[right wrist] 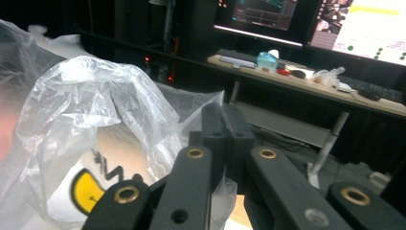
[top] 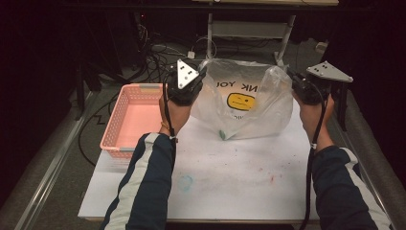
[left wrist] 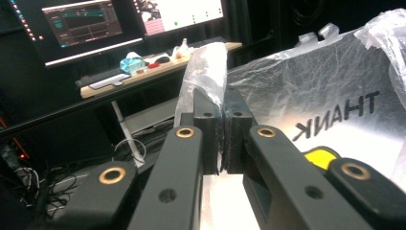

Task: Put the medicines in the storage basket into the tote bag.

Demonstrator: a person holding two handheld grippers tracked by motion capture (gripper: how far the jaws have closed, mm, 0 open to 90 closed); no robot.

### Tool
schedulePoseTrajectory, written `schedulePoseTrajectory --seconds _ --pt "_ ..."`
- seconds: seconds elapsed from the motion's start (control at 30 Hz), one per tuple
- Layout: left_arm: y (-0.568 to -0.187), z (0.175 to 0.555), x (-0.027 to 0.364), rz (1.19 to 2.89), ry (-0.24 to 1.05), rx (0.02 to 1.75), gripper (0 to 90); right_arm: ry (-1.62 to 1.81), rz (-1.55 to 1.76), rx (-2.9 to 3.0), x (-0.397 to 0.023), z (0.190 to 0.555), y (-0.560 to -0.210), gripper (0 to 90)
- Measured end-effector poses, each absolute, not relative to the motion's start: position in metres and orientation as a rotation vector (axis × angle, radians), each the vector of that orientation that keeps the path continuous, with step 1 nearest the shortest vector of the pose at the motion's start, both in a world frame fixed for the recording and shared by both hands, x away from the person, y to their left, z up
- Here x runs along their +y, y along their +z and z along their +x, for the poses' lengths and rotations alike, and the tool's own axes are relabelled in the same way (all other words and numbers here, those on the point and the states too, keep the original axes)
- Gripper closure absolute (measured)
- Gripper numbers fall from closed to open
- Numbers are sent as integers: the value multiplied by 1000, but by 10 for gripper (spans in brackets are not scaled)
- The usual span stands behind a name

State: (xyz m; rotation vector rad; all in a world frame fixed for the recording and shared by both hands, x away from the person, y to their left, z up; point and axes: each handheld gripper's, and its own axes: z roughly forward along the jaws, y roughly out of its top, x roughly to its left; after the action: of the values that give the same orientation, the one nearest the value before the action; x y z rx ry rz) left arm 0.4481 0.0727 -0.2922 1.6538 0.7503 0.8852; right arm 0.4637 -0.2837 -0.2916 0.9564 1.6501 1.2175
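1. Room: dark, with cables on the floor beyond the table (top: 230, 182). A desk (right wrist: 306, 79) carrying lit monitors (left wrist: 84, 24) stands in the background of both gripper views.
2. Table: a white sheet covers the working surface, marked with faint colour stains near 6 o'clock of its centre.
3. Pink basket (top: 131, 120): sits at the 9 o'clock edge of the table, open side up. Its contents cannot be told.
4. Plastic bag (top: 249, 103): clear, printed with black letters and a yellow face. It is located at 12 o'clock of the table centre, held up by its two upper edges, with its lower end resting on the sheet. A small greenish item shows through the film near the bottom.
5. Left gripper (left wrist: 222, 136): jaws clenched on the bag's film. In the left gripper view, a fold of film rises from between the pads. In the high view this gripper (top: 184, 84) is at 9 o'clock of the bag, just beside the basket's far corner.
6. Right gripper (right wrist: 225, 139): jaws clenched on the opposite edge of the bag, with film bunched at the pads. In the high view this gripper (top: 311, 88) is at 3 o'clock of the bag.
7. Both grippers are well apart, with the bag mouth spread between them.
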Motion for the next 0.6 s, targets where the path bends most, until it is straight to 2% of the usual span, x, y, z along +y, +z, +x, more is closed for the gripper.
schedulePoseTrajectory --seconds 0.33,0.6 --pt "-269 457 73 1649 927 746 846 1196 975 1631 -288 480 -276 900" --pt "-279 468 69 1652 893 781 821 1162 1026 1647 -291 493 -283 900"
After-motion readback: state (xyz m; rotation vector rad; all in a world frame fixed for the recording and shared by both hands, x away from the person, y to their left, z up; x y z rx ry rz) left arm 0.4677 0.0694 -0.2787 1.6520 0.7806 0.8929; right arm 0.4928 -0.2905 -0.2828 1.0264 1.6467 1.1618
